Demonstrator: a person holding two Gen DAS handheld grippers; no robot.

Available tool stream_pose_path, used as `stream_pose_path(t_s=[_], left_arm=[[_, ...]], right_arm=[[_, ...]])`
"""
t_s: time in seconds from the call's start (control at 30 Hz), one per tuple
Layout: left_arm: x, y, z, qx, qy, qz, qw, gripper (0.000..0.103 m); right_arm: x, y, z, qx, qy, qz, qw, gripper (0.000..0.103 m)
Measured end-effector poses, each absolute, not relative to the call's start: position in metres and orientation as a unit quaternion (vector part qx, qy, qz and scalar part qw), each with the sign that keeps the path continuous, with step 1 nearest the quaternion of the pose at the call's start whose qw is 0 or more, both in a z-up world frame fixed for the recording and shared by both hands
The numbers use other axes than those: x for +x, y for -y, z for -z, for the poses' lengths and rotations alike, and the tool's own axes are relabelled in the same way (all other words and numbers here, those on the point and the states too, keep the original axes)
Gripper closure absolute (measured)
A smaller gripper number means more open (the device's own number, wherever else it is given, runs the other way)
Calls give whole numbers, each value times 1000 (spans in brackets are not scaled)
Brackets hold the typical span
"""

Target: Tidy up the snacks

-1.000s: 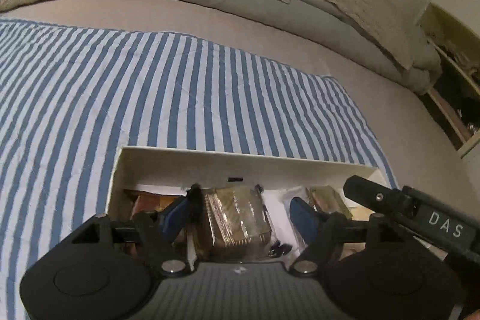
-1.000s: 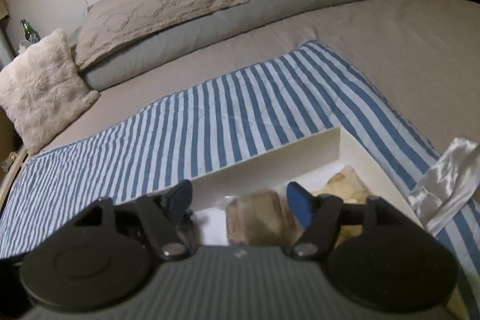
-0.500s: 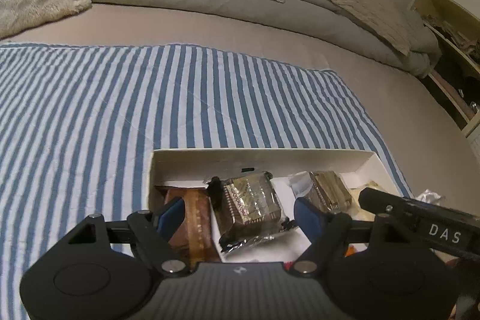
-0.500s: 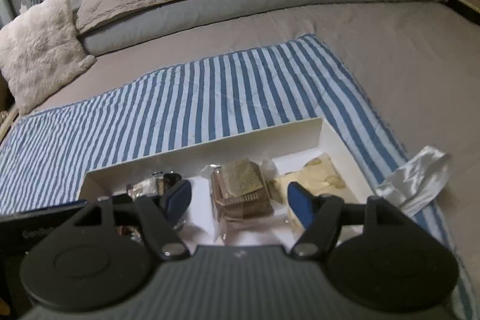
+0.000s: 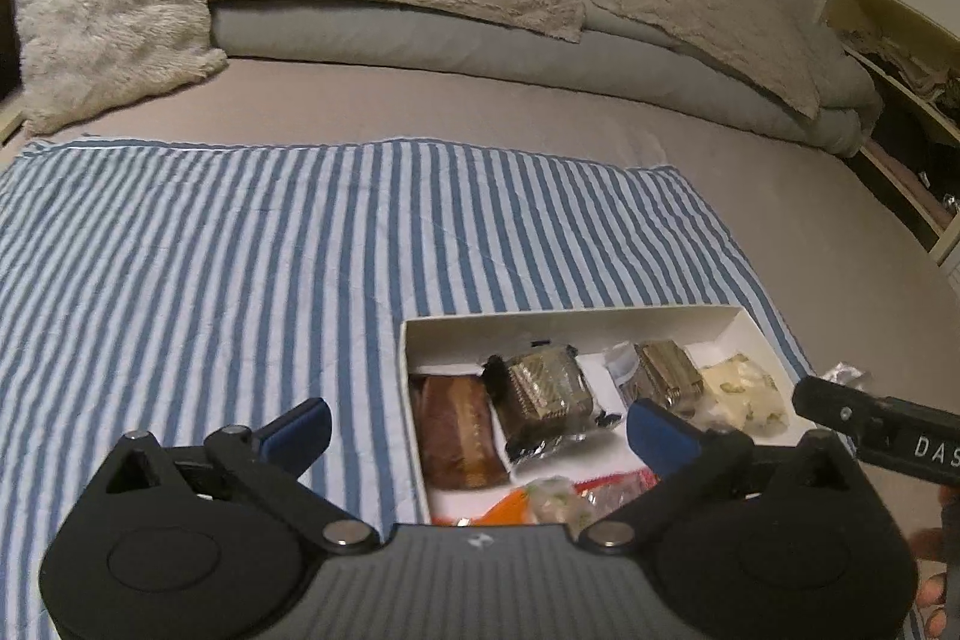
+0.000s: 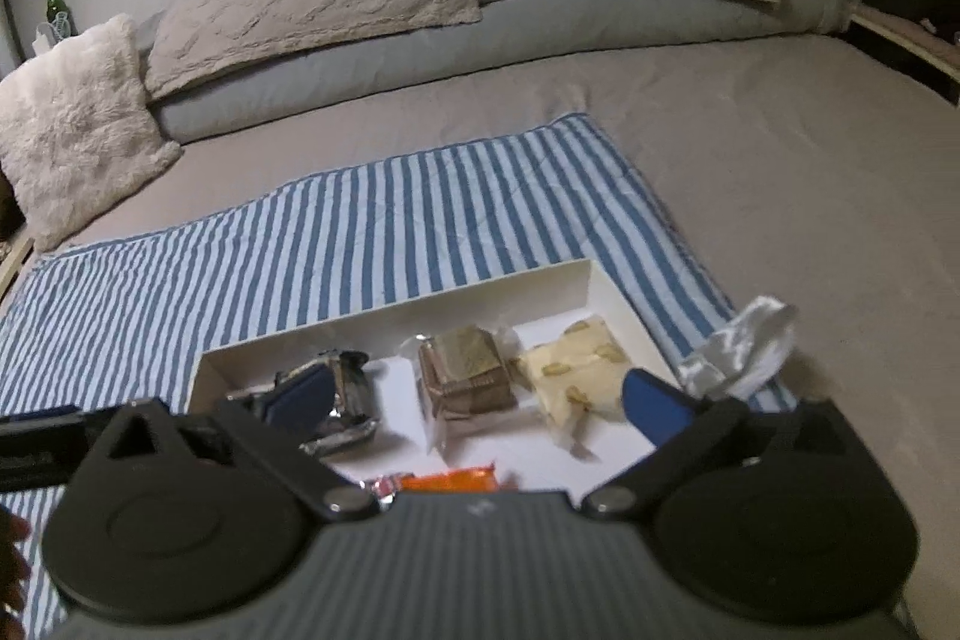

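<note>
Presently, left to right:
Left gripper: jaws just spread wide, nothing between them.
White box: on striped cloth, holding every snack.
Brown bar: leftmost; probably stiff, take by long sides.
Foil-wrapped cakes: likely light, crushable, slippery; pinch gently across flanks.
Pale pastry: rightmost, soft.
Right gripper: likewise just released, empty.
</note>
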State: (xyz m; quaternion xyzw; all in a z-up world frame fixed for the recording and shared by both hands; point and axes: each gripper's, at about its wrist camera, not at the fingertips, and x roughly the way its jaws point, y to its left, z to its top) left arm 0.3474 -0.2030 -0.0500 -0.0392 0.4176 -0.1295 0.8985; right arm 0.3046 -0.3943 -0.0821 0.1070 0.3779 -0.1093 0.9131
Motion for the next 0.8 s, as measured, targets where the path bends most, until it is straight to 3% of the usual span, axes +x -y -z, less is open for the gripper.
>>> stream_pose_path(t_s=[0.8], left_arm=[[197, 154, -44, 5, -323, 139, 936, 0]], right_arm=[[145, 345, -4, 45, -307, 105, 945, 0]])
